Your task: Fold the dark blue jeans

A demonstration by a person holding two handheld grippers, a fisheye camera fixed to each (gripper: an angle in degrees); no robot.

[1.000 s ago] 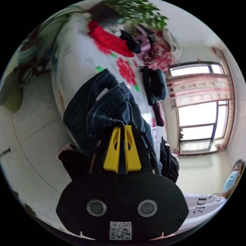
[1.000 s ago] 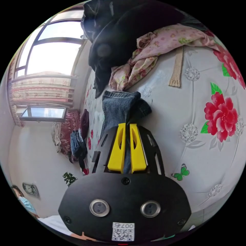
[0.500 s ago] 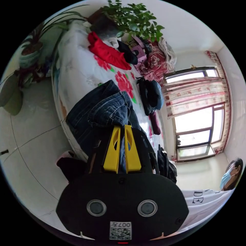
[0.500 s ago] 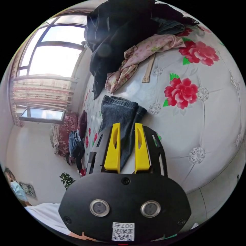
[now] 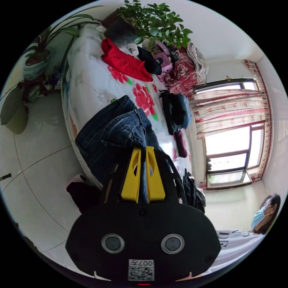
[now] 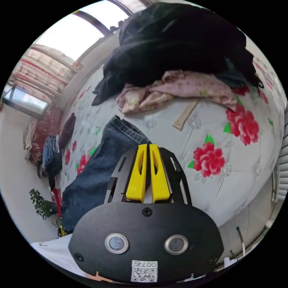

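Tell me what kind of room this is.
Most likely a bedroom: a white tufted bedspread printed with red flowers, heaps of clothes such as a black garment pile, and a curtained window.

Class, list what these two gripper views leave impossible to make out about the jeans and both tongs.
1. Left gripper view: where the left tongs pinch the dark blue jeans, hidden by bunched denim.
2. Right gripper view: whether the right tongs, jaws together, grip any denim; the tips hide it.
3. Right gripper view: the jeans' lower end, covered by the black housing.

Matt denim jeans [image 5: 111, 135] on a smooth, tufted floral cloth bedcover [image 6: 240, 168]; glossy floor tiles [image 5: 36, 168]
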